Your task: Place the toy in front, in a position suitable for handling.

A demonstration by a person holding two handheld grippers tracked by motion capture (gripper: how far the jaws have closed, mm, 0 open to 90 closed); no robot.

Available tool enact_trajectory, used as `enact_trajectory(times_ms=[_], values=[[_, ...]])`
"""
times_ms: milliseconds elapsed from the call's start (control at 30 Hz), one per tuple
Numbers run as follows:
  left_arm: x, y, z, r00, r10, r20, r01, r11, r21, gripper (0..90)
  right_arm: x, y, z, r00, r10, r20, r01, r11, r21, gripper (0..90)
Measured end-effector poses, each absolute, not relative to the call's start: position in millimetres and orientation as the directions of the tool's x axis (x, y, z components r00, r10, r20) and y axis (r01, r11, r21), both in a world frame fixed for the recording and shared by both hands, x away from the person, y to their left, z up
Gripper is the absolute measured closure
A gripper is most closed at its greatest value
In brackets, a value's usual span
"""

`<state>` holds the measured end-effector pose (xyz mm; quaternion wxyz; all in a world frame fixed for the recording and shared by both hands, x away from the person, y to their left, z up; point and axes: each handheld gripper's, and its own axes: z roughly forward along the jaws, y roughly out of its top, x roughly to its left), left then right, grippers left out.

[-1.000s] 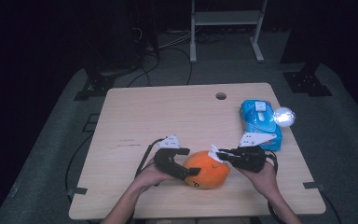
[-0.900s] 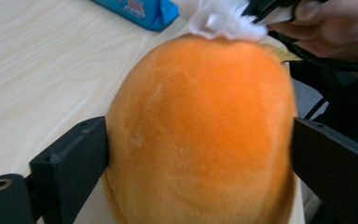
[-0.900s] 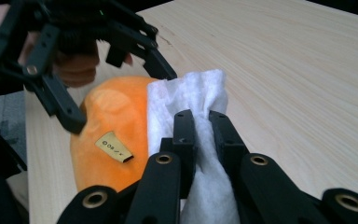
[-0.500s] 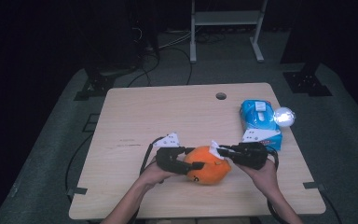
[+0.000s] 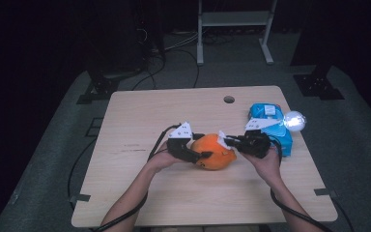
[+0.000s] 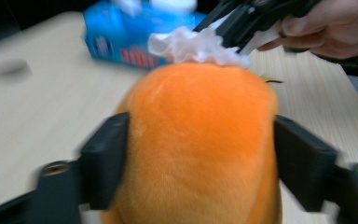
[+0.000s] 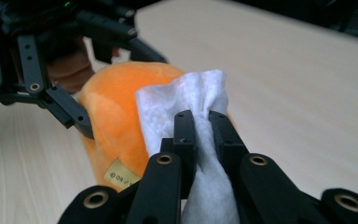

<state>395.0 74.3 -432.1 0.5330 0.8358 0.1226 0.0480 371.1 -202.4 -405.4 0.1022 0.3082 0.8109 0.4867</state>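
A round, fuzzy orange plush toy sits low in the middle of the high view, squeezed between the black jaws of the left gripper, which have just opened a bit wider. The right gripper is pinched tight on a crinkly white tissue touching the toy's top. The right gripper view shows a small yellow tag on the toy, and the left gripper view shows a shiny blue pack at upper left.

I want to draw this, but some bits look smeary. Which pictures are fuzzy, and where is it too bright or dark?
Left gripper view: the left tongs around the orange plush toy are smeared, and the blue packet is soft. Right gripper view: the white tissue is sharp, the table behind blurs. High view: a white glare spot by the packet, and the room around the table is dark.
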Motion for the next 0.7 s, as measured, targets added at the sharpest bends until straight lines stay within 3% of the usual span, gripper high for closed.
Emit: enact_trajectory(times_ms=[133, 267, 300, 500, 633, 700], values=[[384, 90, -432, 0.953, 0.269, -0.142, 0.23, -0.331, 0.915, 11.0, 357, -198, -413, -0.813, 0.559, 0.16, 0.396, 0.33, 0.857, 81.9], [374, 93, -441, 0.924, 0.326, -0.198, 0.323, -0.394, 0.861, 4.7, 332, -187, -413, -0.841, 0.531, 0.102, 0.356, 0.4, 0.844, 81.8], [368, 93, -445, 0.93, 0.319, -0.182, 0.308, -0.409, 0.859, 4.5, 328, -185, -414, -0.845, 0.528, 0.088, 0.345, 0.412, 0.843, 81.8], [355, 94, -447, 0.95, 0.3, -0.088, 0.218, -0.435, 0.874, 21.4, 304, -171, -407, -0.864, 0.503, -0.005, 0.256, 0.447, 0.857, 81.9], [354, 95, -449, 0.956, 0.287, -0.066, 0.194, -0.444, 0.875, 25.2, 302, -151, -403, -0.868, 0.485, -0.108, 0.175, 0.5, 0.848, 81.9], [354, 98, -451, 0.953, 0.292, -0.078, 0.205, -0.434, 0.877, 25.6, 306, -155, -404, -0.865, 0.494, -0.09, 0.188, 0.485, 0.854, 81.9]])
